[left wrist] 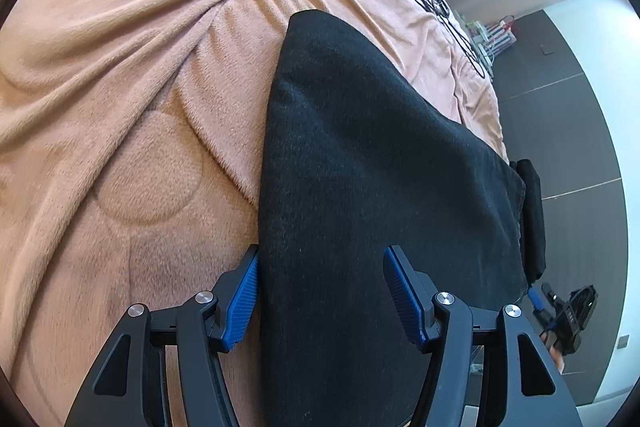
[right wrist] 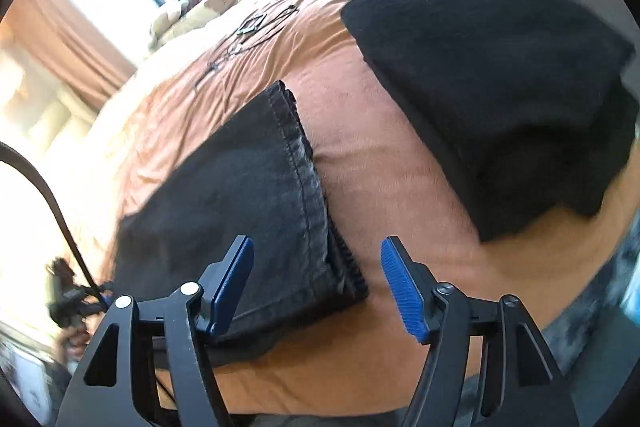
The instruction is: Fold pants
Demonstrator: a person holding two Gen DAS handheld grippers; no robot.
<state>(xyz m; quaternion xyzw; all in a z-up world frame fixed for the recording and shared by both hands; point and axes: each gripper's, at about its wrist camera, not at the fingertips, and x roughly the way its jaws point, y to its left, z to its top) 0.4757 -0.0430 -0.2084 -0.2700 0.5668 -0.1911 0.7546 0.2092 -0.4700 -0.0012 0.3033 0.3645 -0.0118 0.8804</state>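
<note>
Peach-blanketed bed (right wrist: 392, 163) under dark pants (right wrist: 240, 195), black folded stack (right wrist: 500, 87).

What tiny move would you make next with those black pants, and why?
Probably close the left hand-held gripper on the pants. The dark cloth already lies between its open blue fingers, while the right hand-held gripper stands open beside the stitched hem, holding nothing.

The left gripper (left wrist: 320, 297) points steeply down, its jaws spread wide apart. The right gripper (right wrist: 318, 287) also tilts downward, jaws parted, with nothing pressed between the blue pads (right wrist: 402, 293).
</note>
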